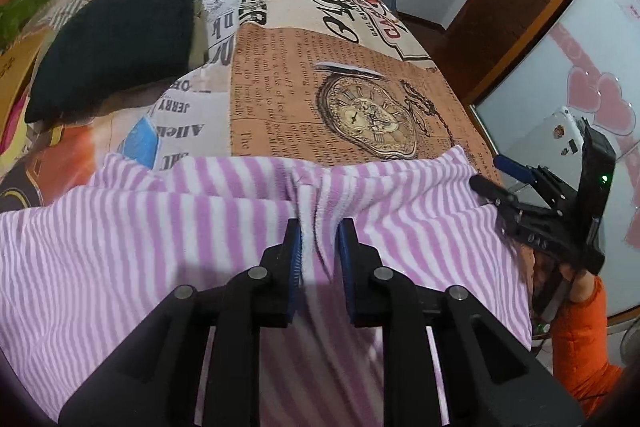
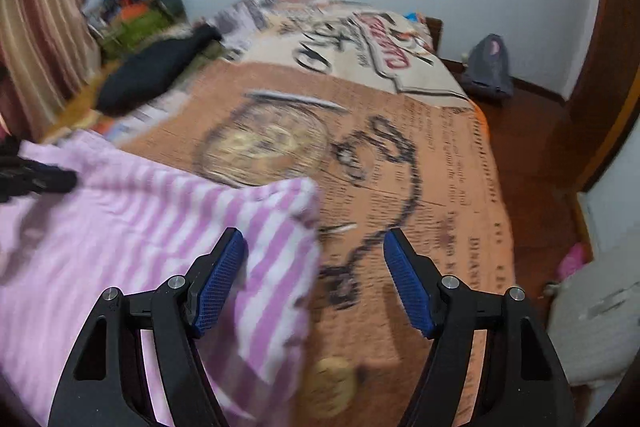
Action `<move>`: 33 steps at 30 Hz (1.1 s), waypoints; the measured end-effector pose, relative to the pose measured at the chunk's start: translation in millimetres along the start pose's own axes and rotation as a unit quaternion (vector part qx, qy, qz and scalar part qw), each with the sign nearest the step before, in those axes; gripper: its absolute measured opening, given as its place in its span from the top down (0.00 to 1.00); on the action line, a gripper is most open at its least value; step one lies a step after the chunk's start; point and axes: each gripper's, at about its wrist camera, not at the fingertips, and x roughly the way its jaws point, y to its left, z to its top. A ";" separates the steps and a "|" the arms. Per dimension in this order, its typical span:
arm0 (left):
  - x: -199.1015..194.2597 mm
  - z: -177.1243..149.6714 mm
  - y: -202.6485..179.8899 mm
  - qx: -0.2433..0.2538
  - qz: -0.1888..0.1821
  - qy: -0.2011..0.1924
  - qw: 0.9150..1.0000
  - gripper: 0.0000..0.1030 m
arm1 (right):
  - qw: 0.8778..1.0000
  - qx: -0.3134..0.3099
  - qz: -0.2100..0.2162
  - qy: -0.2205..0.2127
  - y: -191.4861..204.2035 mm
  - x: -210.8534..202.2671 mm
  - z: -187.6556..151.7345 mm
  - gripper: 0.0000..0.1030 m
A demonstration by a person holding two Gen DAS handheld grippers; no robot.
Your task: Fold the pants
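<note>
Pink-and-white striped pants point(image 1: 180, 247) lie spread across the near part of a bed with a newspaper-print cover point(image 1: 360, 99). My left gripper point(image 1: 319, 227) is shut on a raised fold of the pants near their middle. My right gripper point(image 2: 314, 239) is open above the pants' right edge point(image 2: 280, 211), its left pad over the fabric and its right pad over the cover. It also shows in the left wrist view point(image 1: 490, 173) at the pants' right corner. The right wrist view is blurred by motion.
A black garment point(image 1: 116, 43) lies on the far left of the bed. Clutter is piled at the left by a curtain point(image 2: 40, 39). A grey bag point(image 2: 490, 67) sits on the wooden floor right of the bed. A glass door point(image 1: 592, 75) is at the right.
</note>
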 end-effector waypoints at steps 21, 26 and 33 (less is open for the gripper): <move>-16.6 -61.0 -29.5 0.048 0.006 0.027 0.998 0.30 | 0.989 0.006 0.144 0.023 2.8 15.1 -3.6 0.87; -15.7 -66.4 -30.5 0.050 0.015 0.017 0.998 0.28 | 0.986 0.013 0.160 0.043 -3.6 17.5 5.0 0.81; -14.7 -69.2 -31.2 0.049 0.021 0.008 0.999 0.28 | 0.988 -0.024 0.147 0.038 7.5 23.6 4.7 0.89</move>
